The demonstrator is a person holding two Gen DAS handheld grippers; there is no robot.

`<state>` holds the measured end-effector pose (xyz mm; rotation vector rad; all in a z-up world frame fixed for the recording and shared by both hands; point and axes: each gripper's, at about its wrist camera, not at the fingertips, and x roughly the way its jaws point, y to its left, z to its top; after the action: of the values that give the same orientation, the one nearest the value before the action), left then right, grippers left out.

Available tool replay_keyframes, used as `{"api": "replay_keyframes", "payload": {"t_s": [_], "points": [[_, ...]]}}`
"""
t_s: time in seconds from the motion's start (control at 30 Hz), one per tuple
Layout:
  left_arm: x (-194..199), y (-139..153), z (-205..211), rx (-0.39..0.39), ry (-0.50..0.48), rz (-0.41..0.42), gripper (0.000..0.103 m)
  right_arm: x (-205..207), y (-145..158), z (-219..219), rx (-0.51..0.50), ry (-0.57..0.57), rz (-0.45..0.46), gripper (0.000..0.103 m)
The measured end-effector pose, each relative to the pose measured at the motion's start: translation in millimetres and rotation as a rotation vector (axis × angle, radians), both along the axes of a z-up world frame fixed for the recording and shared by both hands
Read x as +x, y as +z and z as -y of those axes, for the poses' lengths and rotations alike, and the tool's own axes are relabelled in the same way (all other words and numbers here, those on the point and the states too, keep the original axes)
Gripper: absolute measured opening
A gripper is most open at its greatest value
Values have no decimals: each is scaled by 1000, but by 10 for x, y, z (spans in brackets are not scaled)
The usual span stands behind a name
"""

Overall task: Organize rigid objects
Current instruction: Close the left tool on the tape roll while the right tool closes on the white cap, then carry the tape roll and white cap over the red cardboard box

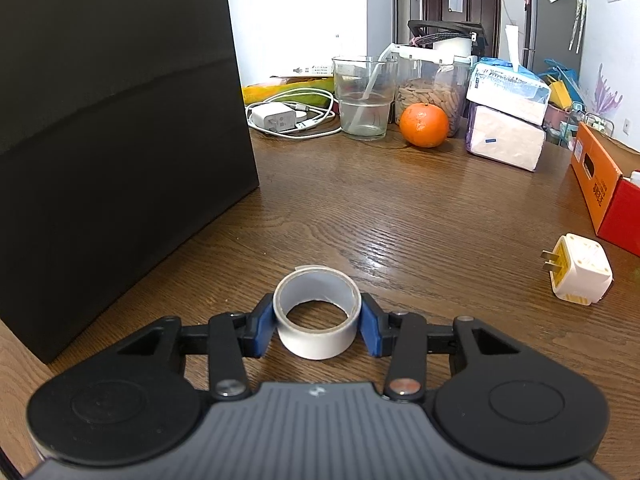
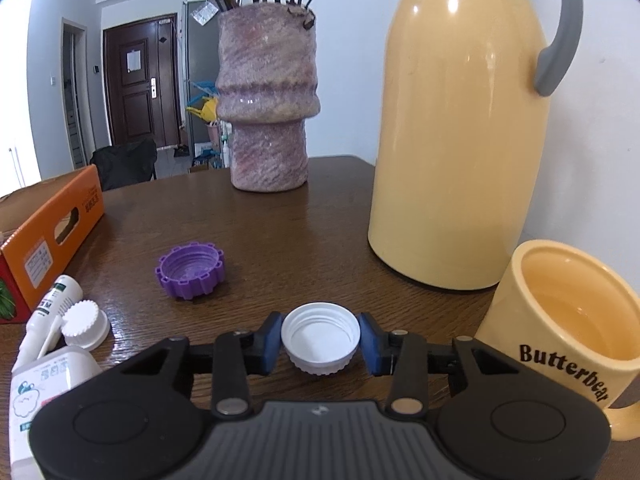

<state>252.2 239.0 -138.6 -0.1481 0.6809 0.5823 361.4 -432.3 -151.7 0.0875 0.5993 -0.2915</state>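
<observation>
I have both grippers closed on something. The left gripper (image 1: 318, 326) pinches the tape roll (image 1: 317, 312) across its width, blue pads (image 1: 266, 328) pressing on either side; the roll sits with its hole facing up on the wooden table (image 1: 420, 220), squarely between the fingers, so the coming move looks to me like a straight lift with no re-aiming. The right gripper (image 2: 320, 338) grips the white cap (image 2: 320, 338) the same way, its open side up, ribbed rim caught between the pads, low on the table near me. Which destination is meant I can only guess, but the orange box (image 1: 596, 176) lies to the far right of the left gripper and to the left of the right one (image 2: 52, 228), so it sits between my two hands; its inside I cannot see. A white plug adapter (image 1: 578, 274) lies on its side just near of that box. A purple cap (image 2: 191, 270), also open side up, lies left and farther off from the white one. The yellow mug (image 2: 560, 320) close on the right looks empty; the drinking glass (image 1: 363, 98) far off holds a little water and a straw.
</observation>
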Motion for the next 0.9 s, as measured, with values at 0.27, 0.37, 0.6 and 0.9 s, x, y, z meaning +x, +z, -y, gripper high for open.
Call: {"api": "replay_keyframes", "payload": {"t_s": [0.27, 0.37, 0.6, 0.9], "points": [[-47, 35, 41, 24, -8, 22, 44, -112, 43, -56, -22, -7, 32, 40], [-85, 64, 73, 35, -8, 39, 44, -195, 77, -117, -31, -2, 48, 40], [-171, 115, 197, 28, -44, 64, 44, -423, 170, -243, -31, 8, 96, 40], [-280, 154, 493, 6, -121, 87, 44, -788, 244, -444, -21, 39, 145, 40]]}}
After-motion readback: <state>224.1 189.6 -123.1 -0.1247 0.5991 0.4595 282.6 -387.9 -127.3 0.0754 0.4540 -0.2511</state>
